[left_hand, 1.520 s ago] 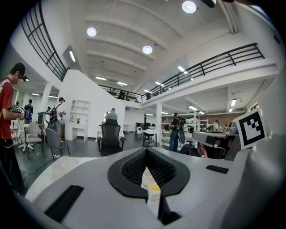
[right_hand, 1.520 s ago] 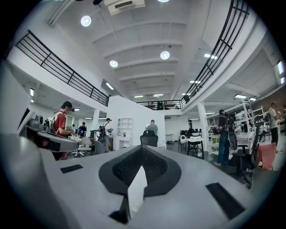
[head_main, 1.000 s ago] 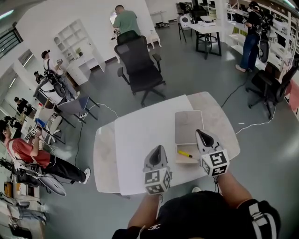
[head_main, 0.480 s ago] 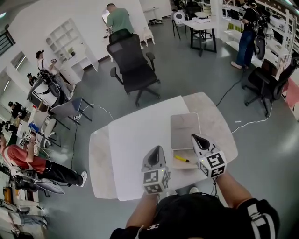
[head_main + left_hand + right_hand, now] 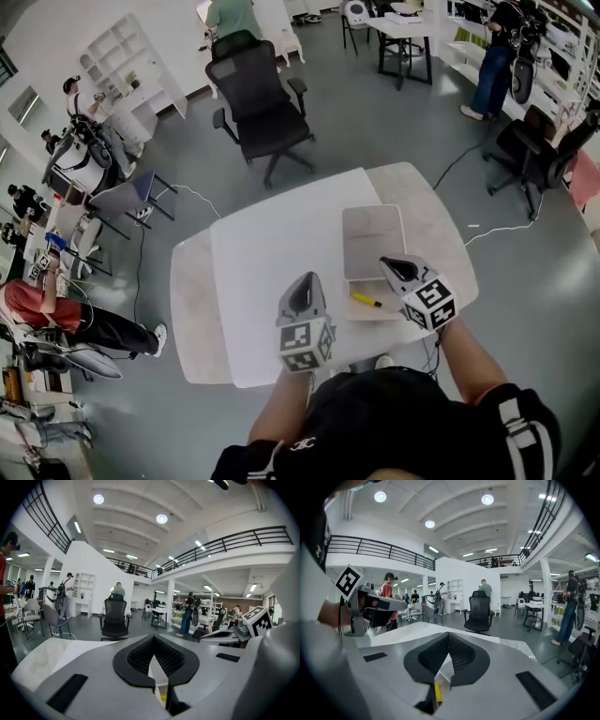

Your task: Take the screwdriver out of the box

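Head view: yellow-handled screwdriver [image 5: 367, 300] lies inside the open box [image 5: 373, 239], on the worktop [image 5: 262, 262], right side.
Right tool [image 5: 394, 266]: clenched, empty, at the box's right edge, near the screwdriver.
Left tool [image 5: 302, 289]: clenched, empty, over the worktop, left of the box.

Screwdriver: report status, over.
Left gripper shut, empty. Right gripper shut, empty, over box. Screwdriver lies in open box, uncovered.
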The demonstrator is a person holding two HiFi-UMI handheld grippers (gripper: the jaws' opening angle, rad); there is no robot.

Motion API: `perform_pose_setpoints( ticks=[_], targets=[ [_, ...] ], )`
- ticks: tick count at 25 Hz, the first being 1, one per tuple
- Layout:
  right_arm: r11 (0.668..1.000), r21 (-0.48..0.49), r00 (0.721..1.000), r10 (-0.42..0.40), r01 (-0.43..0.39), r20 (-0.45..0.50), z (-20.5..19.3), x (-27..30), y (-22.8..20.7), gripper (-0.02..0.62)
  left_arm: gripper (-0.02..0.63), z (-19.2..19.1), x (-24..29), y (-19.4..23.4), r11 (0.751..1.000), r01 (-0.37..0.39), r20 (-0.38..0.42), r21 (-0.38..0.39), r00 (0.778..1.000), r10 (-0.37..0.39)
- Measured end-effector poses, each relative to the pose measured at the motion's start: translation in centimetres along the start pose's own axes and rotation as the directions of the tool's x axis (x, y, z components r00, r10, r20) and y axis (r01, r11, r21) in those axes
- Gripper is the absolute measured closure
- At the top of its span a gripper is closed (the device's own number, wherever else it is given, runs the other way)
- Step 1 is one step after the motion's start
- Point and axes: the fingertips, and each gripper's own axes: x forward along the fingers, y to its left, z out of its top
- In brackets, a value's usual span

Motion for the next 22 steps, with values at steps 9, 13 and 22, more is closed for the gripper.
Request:
perform_pose_setpoints(
  ticks=[9, 13, 22],
  targets=[
    [0.984, -0.078, 0.962, 0.139, -0.161, -0.235, -3.7, 2.1, 2.6, 0.511, 0.592, -0.1, -0.1, 2.1, 1.0, -0.009, -0.013, -0.005, 1.0, 0.009],
    [0.978, -0.084, 0.937, 0.157, -0.191, -0.312, -5.7, 2.6, 3.3, 0.5, 0.592, -0.5, -0.1, 2.5, 1.0, -0.013, -0.02, -0.01, 1.0, 0.013],
    [0.975, -0.024, 0.879, 0.187, -0.22, -0.439, -9.8, 4.5, 4.5, 0.5, 0.592, -0.8, -1.1, 4.3, 0.999, -0.035, -0.041, -0.014, 0.999, 0.034]
  ],
)
